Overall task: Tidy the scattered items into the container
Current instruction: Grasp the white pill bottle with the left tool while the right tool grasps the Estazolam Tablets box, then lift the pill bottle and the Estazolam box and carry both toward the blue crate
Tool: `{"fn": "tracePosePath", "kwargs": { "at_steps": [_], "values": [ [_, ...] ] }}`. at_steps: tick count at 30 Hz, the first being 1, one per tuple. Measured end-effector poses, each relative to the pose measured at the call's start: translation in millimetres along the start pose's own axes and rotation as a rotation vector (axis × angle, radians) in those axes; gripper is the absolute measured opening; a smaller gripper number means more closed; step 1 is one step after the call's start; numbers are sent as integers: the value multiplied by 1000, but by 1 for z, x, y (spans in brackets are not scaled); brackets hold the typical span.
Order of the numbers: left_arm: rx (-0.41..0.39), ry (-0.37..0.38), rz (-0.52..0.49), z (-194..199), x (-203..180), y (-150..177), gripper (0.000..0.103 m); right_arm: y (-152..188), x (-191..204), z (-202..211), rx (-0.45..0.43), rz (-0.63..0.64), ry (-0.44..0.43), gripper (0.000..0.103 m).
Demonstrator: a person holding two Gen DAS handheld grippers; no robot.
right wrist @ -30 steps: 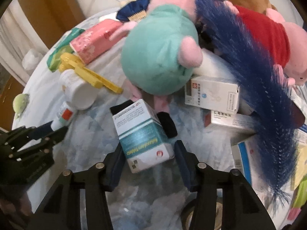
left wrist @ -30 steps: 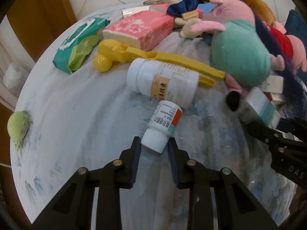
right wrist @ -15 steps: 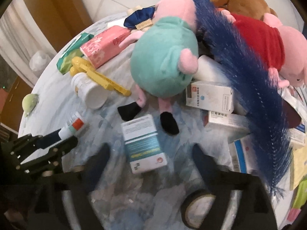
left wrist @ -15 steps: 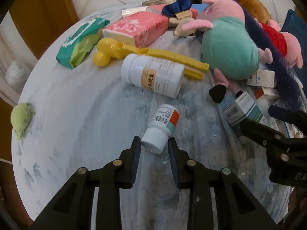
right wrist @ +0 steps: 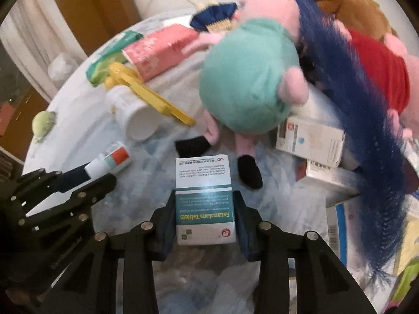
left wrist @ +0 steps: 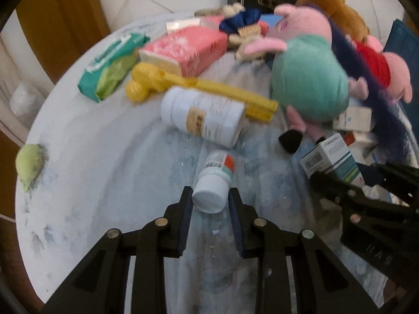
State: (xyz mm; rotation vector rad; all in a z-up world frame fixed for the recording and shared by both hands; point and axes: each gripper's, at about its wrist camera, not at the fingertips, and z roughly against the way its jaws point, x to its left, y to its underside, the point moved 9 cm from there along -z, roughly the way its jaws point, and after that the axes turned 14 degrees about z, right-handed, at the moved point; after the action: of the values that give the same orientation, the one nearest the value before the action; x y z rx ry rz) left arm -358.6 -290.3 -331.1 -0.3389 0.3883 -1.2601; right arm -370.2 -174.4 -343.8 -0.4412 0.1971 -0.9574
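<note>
My left gripper (left wrist: 209, 204) is shut on the white cap end of a small white pill bottle (left wrist: 213, 183) with a red and green label; the bottle also shows in the right wrist view (right wrist: 111, 161). My right gripper (right wrist: 205, 218) is shut on a teal and white tablet box (right wrist: 204, 198), which also shows in the left wrist view (left wrist: 332, 161). Both sit over the round pale table (left wrist: 91, 162). No container shows in either view.
A large white bottle (left wrist: 203, 119) lies beyond the small one, with a yellow scoop (left wrist: 188, 83), pink tissue pack (left wrist: 183, 48) and green wipes pack (left wrist: 110, 64) behind. A teal plush pig (right wrist: 248, 86), blue feather duster (right wrist: 361, 120) and medicine boxes (right wrist: 310, 140) crowd the right. A green lump (left wrist: 28, 164) sits at the left edge.
My right gripper, wide open half a second ago, has closed on the tablet box. My left gripper keeps its hold on the small bottle, which has tipped cap-first toward the camera.
</note>
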Motion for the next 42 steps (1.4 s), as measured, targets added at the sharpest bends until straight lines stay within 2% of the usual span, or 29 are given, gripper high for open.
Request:
{"fn": "tracePosePath", "kwargs": {
  "at_steps": [7,14,19,26,32,36,40,42],
  "values": [
    [-73,7,3,43,-16,-11,26,-15,-4,43,-89,16,21,38],
    [-144,59,-34,91,-38,-25,26,-26,-13,105,-183,-9,80,38],
    [-176,116,-80,121,-59,-27,26,-20,-21,148,-226,-42,140,38],
    [-213,201,-162,155,-110,-23,26,3,-50,216,-291,-111,249,38],
    [-220,222,-209,167,-158,-12,26,30,-86,248,-306,-159,298,38],
    [-229,213,-193,169,-180,-4,26,46,-112,263,-315,-159,307,38],
    [-193,150,-122,149,-171,11,26,55,-125,255,-290,-109,275,38],
    [-141,105,-80,128,-153,20,27,58,-123,238,-265,-91,241,38]
  ]
}}
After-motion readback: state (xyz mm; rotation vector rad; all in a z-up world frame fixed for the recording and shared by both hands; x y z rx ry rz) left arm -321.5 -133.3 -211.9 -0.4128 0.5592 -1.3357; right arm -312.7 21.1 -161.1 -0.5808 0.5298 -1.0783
